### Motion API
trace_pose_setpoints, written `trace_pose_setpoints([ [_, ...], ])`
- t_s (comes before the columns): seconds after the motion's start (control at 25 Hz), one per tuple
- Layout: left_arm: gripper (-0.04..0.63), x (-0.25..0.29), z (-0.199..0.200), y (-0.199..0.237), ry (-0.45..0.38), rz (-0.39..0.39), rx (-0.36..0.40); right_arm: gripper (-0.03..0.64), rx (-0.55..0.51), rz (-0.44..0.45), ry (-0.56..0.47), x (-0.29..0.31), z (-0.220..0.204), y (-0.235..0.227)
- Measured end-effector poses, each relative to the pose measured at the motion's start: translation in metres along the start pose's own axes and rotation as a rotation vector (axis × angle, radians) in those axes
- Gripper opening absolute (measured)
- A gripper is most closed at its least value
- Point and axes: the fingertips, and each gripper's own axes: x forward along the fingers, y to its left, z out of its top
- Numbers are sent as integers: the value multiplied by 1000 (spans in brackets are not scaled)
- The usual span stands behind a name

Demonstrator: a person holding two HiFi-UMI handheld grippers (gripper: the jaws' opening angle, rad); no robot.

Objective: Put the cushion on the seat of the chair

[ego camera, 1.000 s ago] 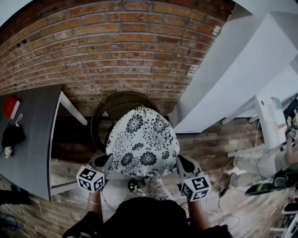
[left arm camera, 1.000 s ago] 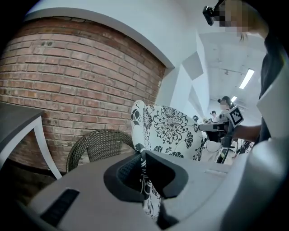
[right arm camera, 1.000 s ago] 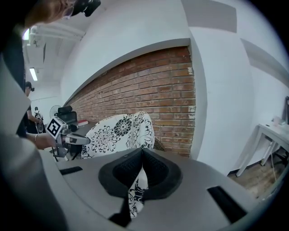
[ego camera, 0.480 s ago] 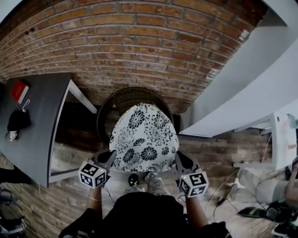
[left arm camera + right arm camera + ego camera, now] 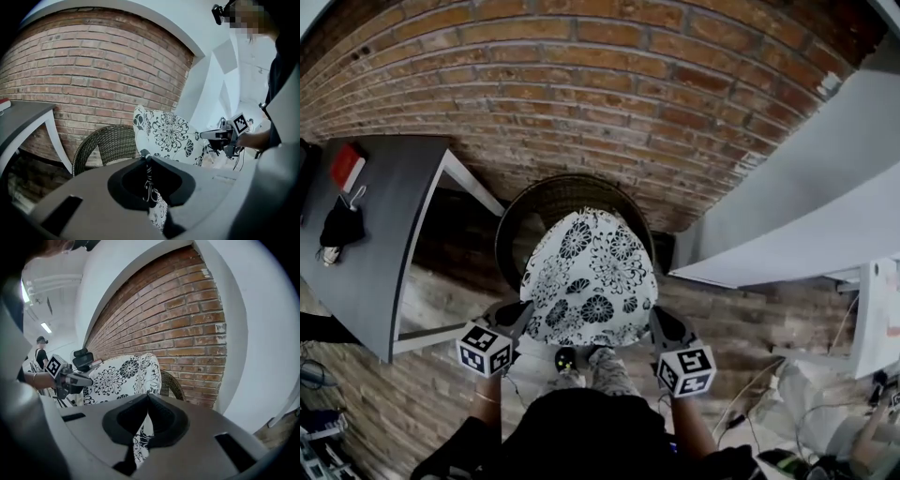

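Overhead, the head view shows the floral cushion (image 5: pixel 589 278) held tilted over the wicker chair (image 5: pixel 546 199), which stands by the brick wall (image 5: pixel 581 84). Whether it touches the seat cannot be told. The left gripper (image 5: pixel 521 315) takes the cushion's near left edge and the right gripper (image 5: pixel 656 319) its near right edge. The left gripper view shows jaws clamped on patterned fabric, with the chair back beyond. The right gripper view shows jaws pinched on the cushion's rim.
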Motion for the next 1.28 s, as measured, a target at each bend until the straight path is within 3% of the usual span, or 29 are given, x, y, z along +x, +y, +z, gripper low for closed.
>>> trace_pose_setpoints([
  [0.64, 9, 35, -39, 28, 18, 74, -123, 5, -22, 78, 72, 66, -35, -19],
  [1.28, 9, 84, -91, 59, 126, -2, -162, 5, 19, 12, 140, 119, -88, -22],
])
